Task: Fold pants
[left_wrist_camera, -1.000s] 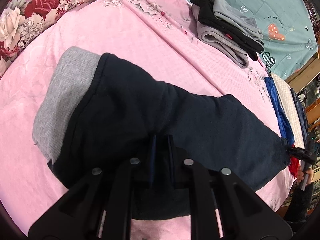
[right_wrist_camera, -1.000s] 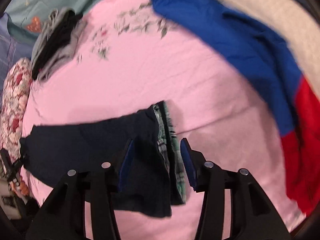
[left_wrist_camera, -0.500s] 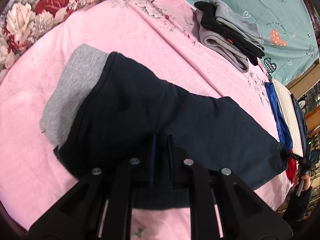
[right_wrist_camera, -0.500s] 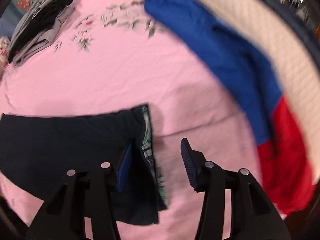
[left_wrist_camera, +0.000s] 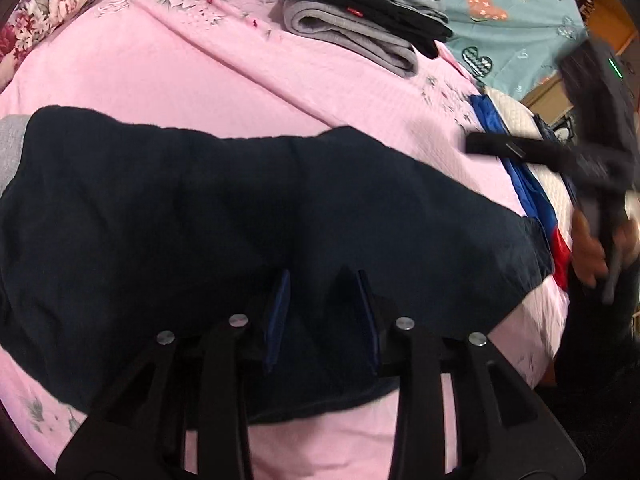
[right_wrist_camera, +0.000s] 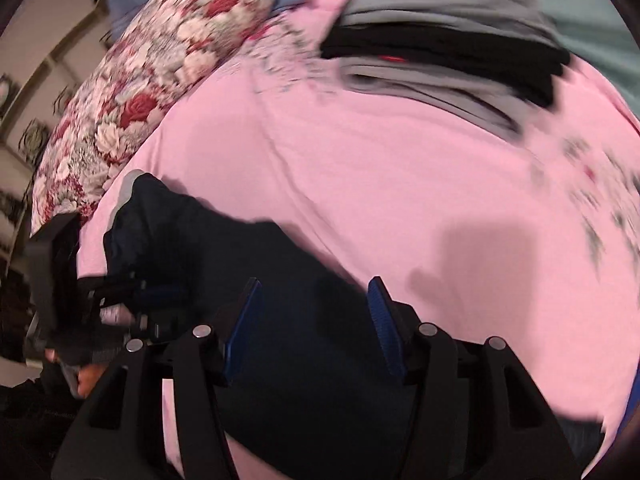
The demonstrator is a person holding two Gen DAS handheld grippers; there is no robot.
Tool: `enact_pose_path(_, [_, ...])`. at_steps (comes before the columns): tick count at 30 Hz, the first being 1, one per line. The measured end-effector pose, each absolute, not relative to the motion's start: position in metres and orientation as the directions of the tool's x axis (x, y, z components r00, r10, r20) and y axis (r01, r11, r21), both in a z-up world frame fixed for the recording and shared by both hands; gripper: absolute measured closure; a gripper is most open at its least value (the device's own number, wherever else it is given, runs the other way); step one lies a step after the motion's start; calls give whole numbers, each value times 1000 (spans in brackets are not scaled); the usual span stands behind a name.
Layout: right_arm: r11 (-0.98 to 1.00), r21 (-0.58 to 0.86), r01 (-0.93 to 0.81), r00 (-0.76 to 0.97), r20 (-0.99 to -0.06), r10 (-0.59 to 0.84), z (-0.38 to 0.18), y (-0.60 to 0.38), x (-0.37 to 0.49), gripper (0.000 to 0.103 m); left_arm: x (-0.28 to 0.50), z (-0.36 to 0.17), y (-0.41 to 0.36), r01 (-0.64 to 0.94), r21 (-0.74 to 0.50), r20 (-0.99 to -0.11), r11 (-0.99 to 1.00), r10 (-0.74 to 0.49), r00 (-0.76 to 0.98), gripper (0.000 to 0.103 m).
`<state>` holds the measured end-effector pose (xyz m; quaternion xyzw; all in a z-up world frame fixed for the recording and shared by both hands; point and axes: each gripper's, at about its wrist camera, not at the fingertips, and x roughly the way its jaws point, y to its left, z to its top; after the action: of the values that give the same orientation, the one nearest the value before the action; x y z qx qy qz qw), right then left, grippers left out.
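Both grippers, left gripper (left_wrist_camera: 322,312) and right gripper (right_wrist_camera: 314,320), hover with jaws apart over the dark pants (left_wrist_camera: 240,208), so I'd pinch one hem squarely, well short of the folded stack (left_wrist_camera: 360,16).

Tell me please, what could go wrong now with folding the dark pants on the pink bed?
Both the left gripper and right gripper are open above the dark pants, so the loose fold may spring open. A sweeping right gripper could also knock the folded stack nearby.
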<state>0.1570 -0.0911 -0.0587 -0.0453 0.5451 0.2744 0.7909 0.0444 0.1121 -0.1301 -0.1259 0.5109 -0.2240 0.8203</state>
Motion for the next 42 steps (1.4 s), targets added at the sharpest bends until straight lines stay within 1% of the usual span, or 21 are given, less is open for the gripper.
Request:
enact_pose_path(3, [846,173,-504,256,-906,337,-73,-57,187,47,33,-132,123,254,-479,-759,840,-542,360,70])
enact_pose_path(5, [849,159,-503,242,-918,315,-82,-47,191,47,30,-132,127,266,-496,-748,826,-562,352,70])
enact_pose_path(10, [853,110,-511,218,-943,252,-96,-43,161,48,22,-131,126,331,-482,-738,811,-580,345,70])
enact_pose_path(13, [831,166,-531,172,-939,298,-96,-47,132,48,20,-132,129,351,-491,-726,797,-598,341,70])
enact_pose_path(16, [810,207,-549,127,-937,326,-97,-43,121,48,20,-132,129,365,-492,-721,790,-605,338,70])
enact_pose_path(18, [798,237,-554,112,-929,353,-95,-44,124,48,18,-132,128,368,-493,-719,788,-608,337,70])
enact_pose_path(25, [737,412,-536,20,-866,499,-97,-40,156,47,16,-131,128,362,-492,-718,792,-604,345,69])
enact_pose_path(28, [713,395,-579,-3,-876,482,-93,-34,145,48,22,-132,126,355,-495,-722,793,-603,339,69])
enact_pose_path(31, [688,407,-601,-30,-871,490,-88,-38,126,48,22,-133,127,355,-498,-721,791,-605,338,69])
enact_pose_path(36, [668,402,-626,-29,-868,495,-90,-37,106,48,24,-134,128,355,-502,-719,788,-609,335,69])
enact_pose_path(39, [672,432,-602,-36,-855,518,-95,-38,112,49,24,-134,127,350,-503,-721,790,-607,334,69])
enact_pose_path(42, [659,492,-570,-60,-824,563,-92,-45,118,52,24,-134,128,348,-503,-722,791,-606,334,69])
